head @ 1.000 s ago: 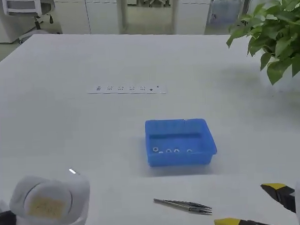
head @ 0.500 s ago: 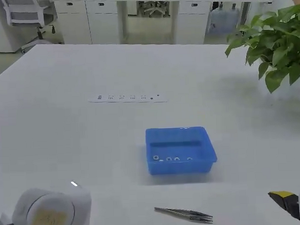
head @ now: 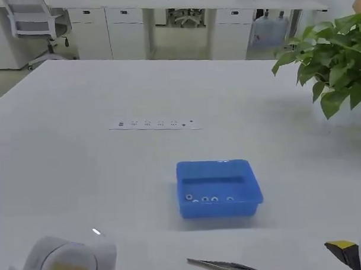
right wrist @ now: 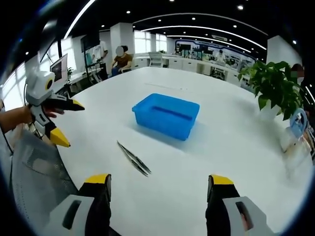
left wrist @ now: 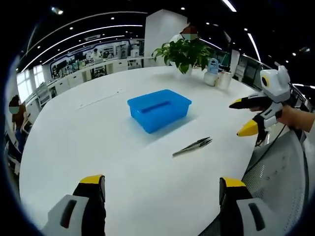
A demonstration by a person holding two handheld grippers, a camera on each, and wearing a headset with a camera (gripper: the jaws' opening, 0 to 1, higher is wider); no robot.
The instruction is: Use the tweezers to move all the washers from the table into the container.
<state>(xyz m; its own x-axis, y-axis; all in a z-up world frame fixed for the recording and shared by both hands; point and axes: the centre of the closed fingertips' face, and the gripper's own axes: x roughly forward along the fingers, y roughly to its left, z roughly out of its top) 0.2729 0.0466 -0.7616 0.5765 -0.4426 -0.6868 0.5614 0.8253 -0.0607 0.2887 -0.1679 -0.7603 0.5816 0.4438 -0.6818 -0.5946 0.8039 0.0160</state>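
White table top (head: 81, 174) spreads under both of my grippers. My left gripper (left wrist: 161, 182) hangs over the table's near-left corner. Its 2 yellow-tipped jaws are spread wide apart with nothing between them. In the right gripper view it (right wrist: 69, 124) shows at the left, held by my hand and just as wide.

Further in, left of the middle and toward the far edge, a thin white strip with dark marks (head: 155, 124) lies flat on the table.

Right of that, about midway between the near and far edges, stands the blue container (head: 218, 208), a low rectangular tray. A row of small washers (head: 204, 199) lies on its floor along the near wall. I can count at least 4 of them, though they are too small to make out any detail.

The tweezers (head: 223, 265) lie flat on the table between the container and the near edge, apart from the container and touched by neither gripper. In the left gripper view the tweezers (left wrist: 193, 146) sit ahead of my jaws, on the near side of the container (left wrist: 162, 118).

My right gripper (right wrist: 160, 179) hangs over the near-right corner with its 2 jaws also well apart and gripping nothing. The tweezers (right wrist: 134, 158) lie just beyond its left jaw.

A green leafy plant (head: 332, 58) stands by the table's right edge, toward the far corner.
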